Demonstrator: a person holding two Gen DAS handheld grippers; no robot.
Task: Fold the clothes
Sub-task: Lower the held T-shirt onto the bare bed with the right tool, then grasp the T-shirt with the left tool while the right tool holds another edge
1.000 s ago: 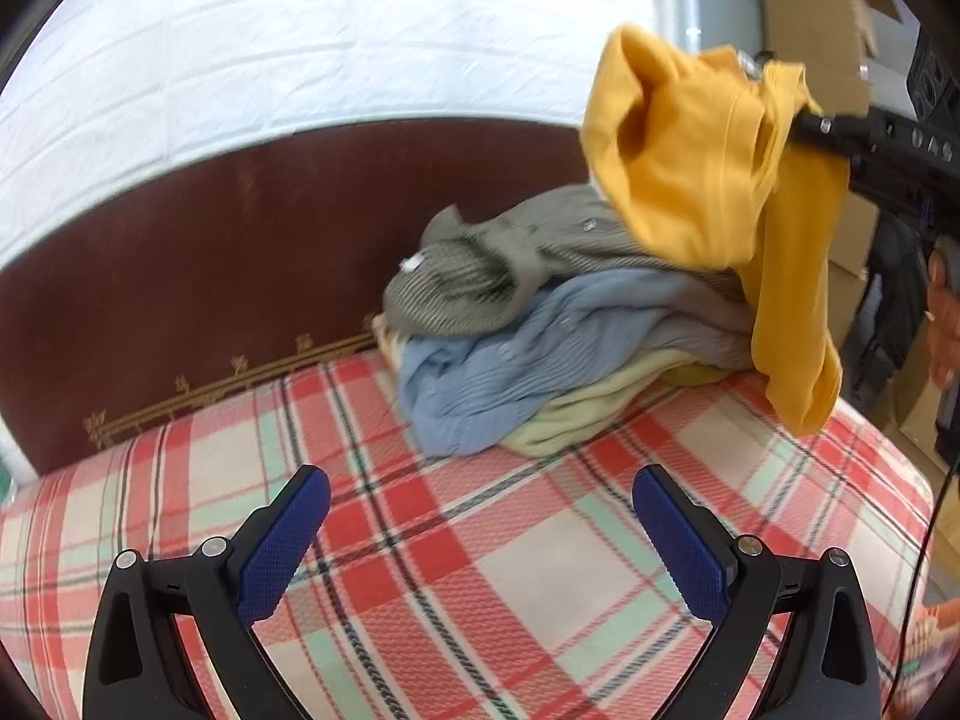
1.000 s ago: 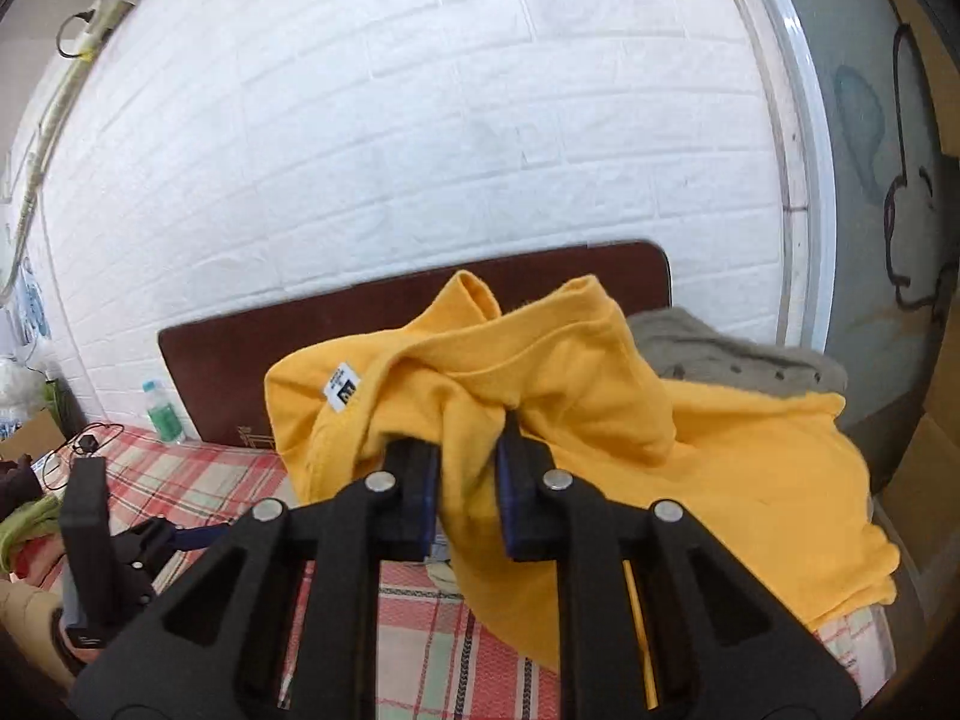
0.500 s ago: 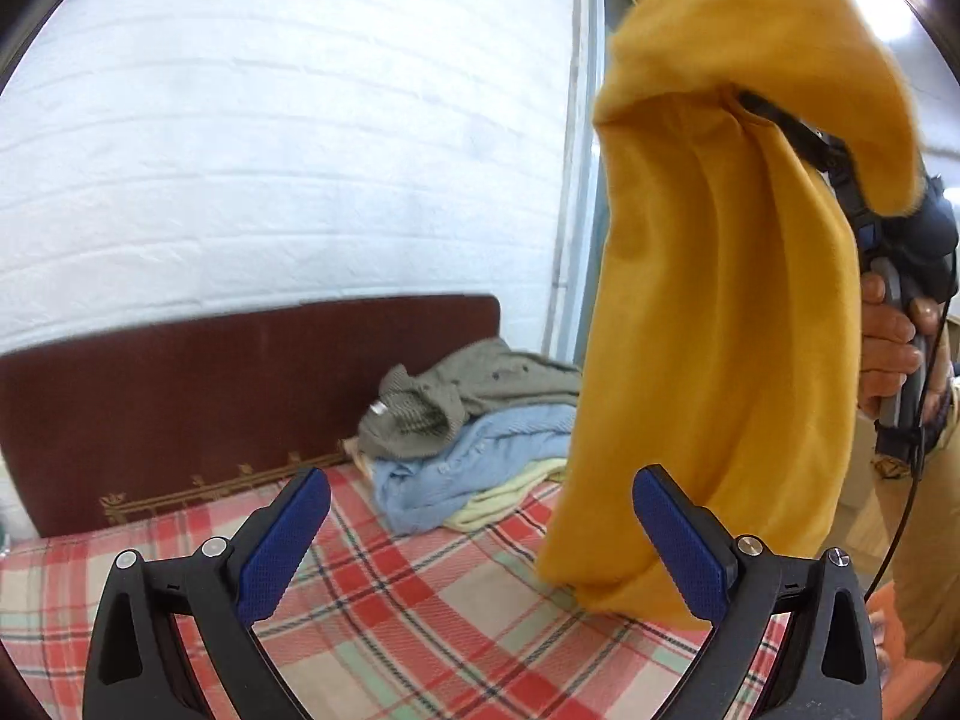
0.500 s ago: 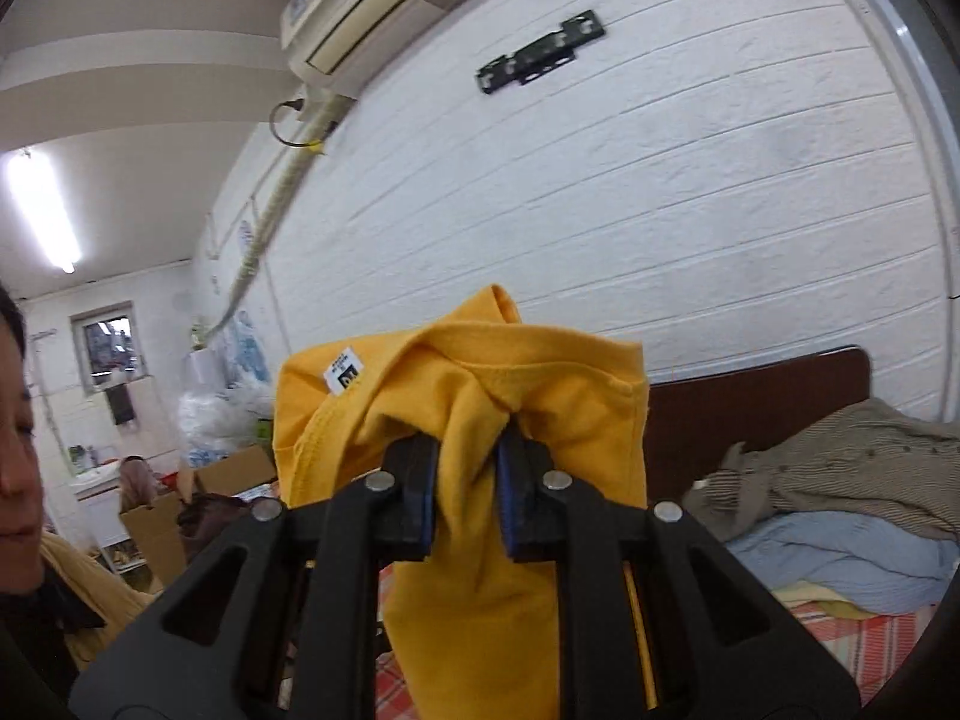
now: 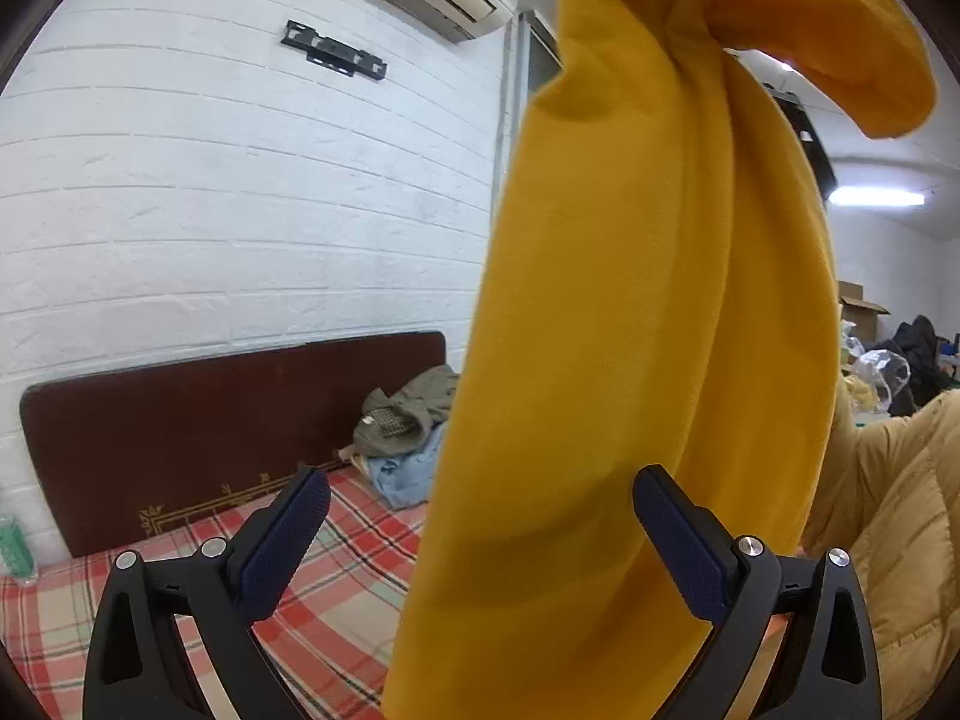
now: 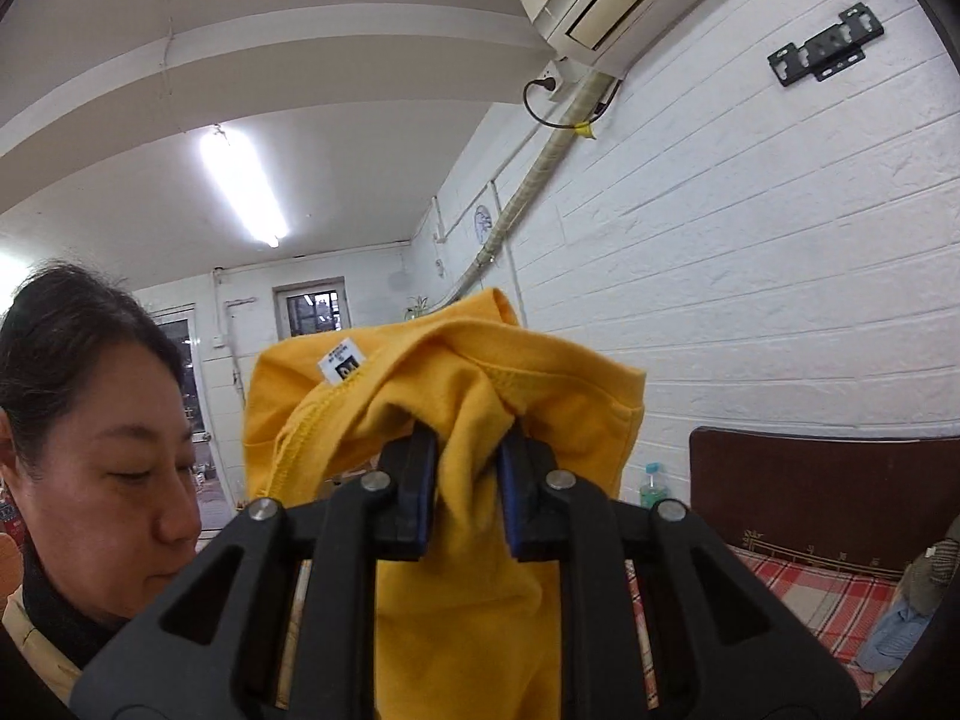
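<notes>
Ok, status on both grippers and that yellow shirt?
Right gripper shut on yellow shirt, hanging bunched. Left gripper open, empty, shirt in front of it. Clothes pile waits on the bed.

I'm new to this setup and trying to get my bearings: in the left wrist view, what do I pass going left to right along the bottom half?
Green bottle → headboard → clothes pile → hanging yellow shirt → puffy tan sleeve.

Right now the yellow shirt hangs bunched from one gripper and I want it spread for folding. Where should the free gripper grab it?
Probably the lower edge of the yellow shirt, approached from the front: it hangs in long vertical folds between the open left gripper fingers while the right gripper pinches the top.
</notes>
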